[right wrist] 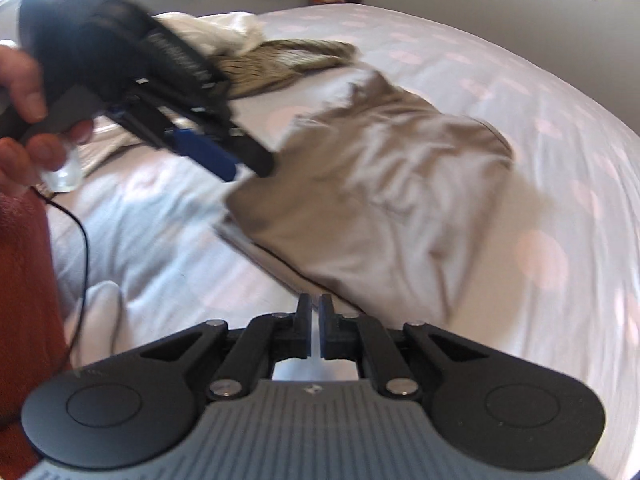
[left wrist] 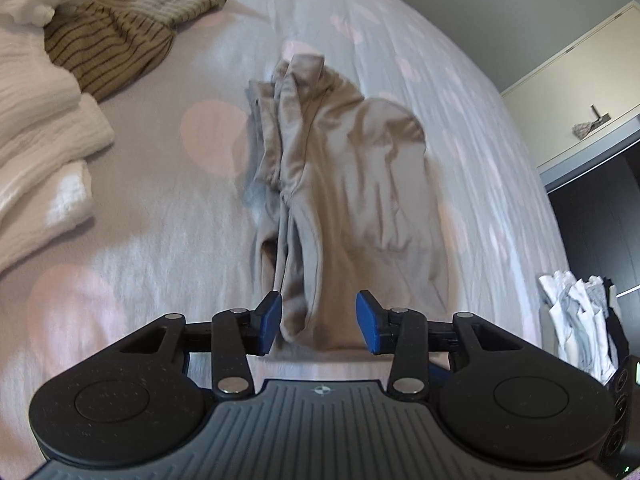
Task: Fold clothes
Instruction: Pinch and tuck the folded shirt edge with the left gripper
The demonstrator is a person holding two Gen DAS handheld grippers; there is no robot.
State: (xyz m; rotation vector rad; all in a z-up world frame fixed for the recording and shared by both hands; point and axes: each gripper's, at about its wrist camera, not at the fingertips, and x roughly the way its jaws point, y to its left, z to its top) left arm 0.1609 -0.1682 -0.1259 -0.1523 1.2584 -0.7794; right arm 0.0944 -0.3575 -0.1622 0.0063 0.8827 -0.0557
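Note:
A beige garment (left wrist: 340, 184) lies bunched and partly folded on the bed, which has a pale sheet with pink dots (left wrist: 160, 232). My left gripper (left wrist: 323, 322) is open, its blue pads (left wrist: 272, 320) standing either side of the garment's near end without clearly pressing on it. In the right wrist view the same garment (right wrist: 380, 200) spreads flatter, and the left gripper (right wrist: 252, 168) hovers at its left corner. My right gripper (right wrist: 315, 328) is shut with nothing between its black fingers (right wrist: 303, 322), just short of the garment's near edge.
White garments (left wrist: 40, 112) and an olive striped one (left wrist: 120, 28) are piled at the far left. A cabinet (left wrist: 580, 92) and a stack of clothes (left wrist: 576, 320) stand past the bed's right edge. A hand (right wrist: 24, 120), a red sleeve (right wrist: 24, 280) and a thin cable (right wrist: 82, 248) are on the left.

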